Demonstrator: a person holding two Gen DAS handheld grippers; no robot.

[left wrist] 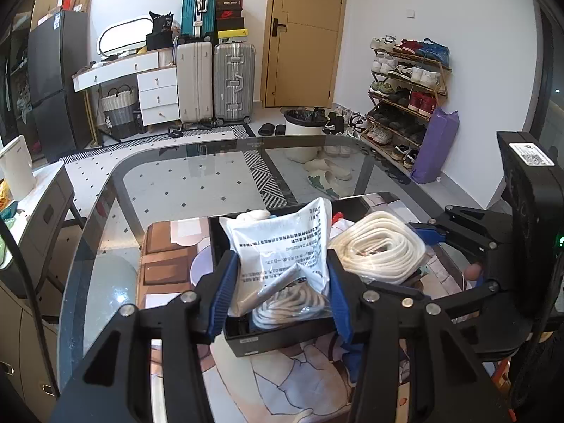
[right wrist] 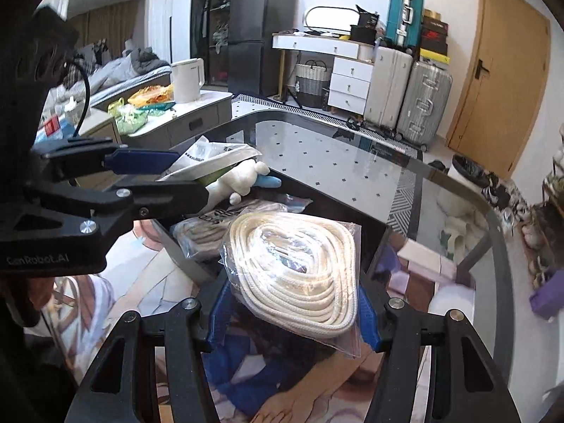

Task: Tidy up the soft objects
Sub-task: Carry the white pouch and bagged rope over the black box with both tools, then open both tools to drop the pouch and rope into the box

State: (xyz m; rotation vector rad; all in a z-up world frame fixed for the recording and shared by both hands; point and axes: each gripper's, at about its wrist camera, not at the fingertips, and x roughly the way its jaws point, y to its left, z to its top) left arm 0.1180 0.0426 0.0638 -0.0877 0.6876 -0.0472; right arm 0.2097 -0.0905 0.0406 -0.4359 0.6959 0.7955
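The glass table carries a printed mat, and on it the black box that takes the soft things; from the left wrist view the box sits at centre, its far end toward twelve o'clock. The left gripper is clamped on the white printed pouch, which hangs over the box above another bagged rope already inside. At three o'clock from it, the right gripper is pinched on the bagged rope coil, held over the box's right edge. A plush toy lies at the far end. I would lower the pouch flat first, letting go only once it rests, then place the coil beside it, so slippery plastic does not slide out.
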